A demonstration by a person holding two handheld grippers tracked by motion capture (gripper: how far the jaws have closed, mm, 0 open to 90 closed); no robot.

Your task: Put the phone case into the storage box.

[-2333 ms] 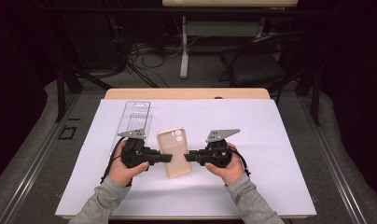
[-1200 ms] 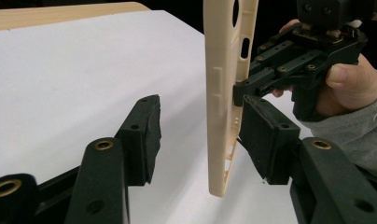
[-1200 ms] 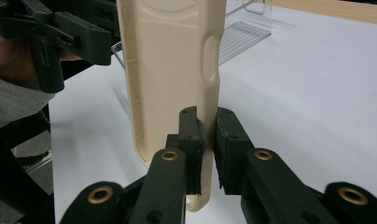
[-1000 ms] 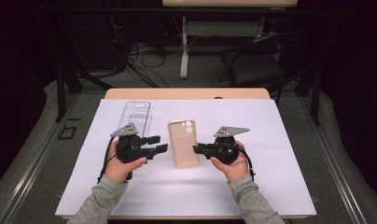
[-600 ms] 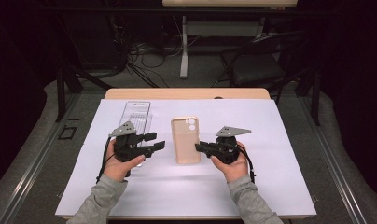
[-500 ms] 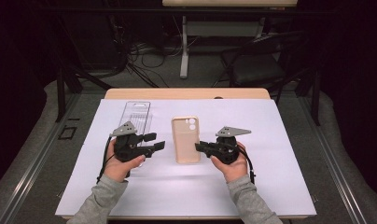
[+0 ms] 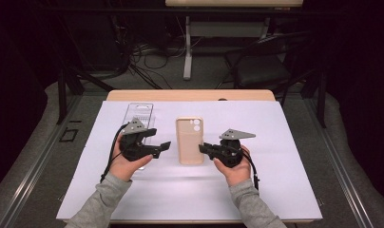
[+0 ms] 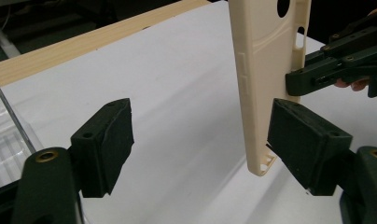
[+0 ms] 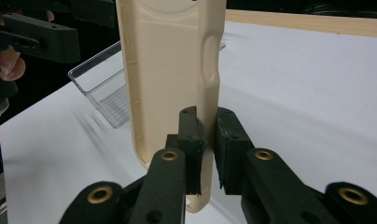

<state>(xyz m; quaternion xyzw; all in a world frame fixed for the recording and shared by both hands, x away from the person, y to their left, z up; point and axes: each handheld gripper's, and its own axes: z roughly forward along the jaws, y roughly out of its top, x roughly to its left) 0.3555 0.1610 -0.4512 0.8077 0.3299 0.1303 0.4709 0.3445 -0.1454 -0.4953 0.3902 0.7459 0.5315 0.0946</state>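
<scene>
The right gripper [image 7: 204, 148] has its two jaws pinched on the long edge of the single beige phone case [image 7: 189, 140], near the case's lower end; in the right gripper view the black pads [image 9: 191, 140] press on either side of the thin side wall of the phone case [image 9: 170, 74]. The case is held just above the white mat [image 7: 275, 142], in the middle of it, with its camera cut-outs at the far end.

On the other side of the case, the left gripper [image 7: 162, 145] stands with its two jaws spread; they have just been opening. In the left gripper view one pad [image 8: 105, 144] is well clear of the phone case [image 8: 266, 79] and the other sits just beside the case's lower corner, whether touching I cannot tell. Nothing is clamped between them.

Farther left of the case lies one clear plastic tray [image 7: 139, 114], partly under the left gripper. Two hands in grey sleeves hold the two grippers. Beyond the case, the wooden table edge [image 7: 190, 95] borders the mat.
</scene>
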